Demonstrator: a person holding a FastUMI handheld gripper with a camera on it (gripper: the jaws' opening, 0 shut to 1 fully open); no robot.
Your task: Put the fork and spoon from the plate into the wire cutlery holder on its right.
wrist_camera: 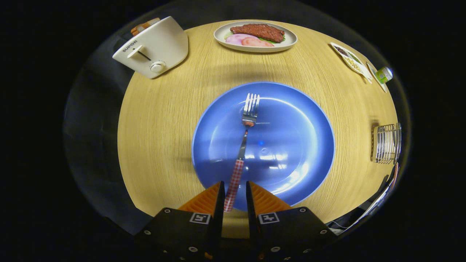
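gripper view: gripper [233, 189] astride fork [243, 145] handle (round wooden table [164, 120])

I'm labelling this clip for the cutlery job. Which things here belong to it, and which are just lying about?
Part of the job: fork, handle between the gripper jaws, which are not clearly pressing it; blue plate; wire cutlery holder.

Lying about: toaster; plate of meat; small dishes.

glossy plate [291, 145], wood-grain table [164, 120], metal fork [250, 109].
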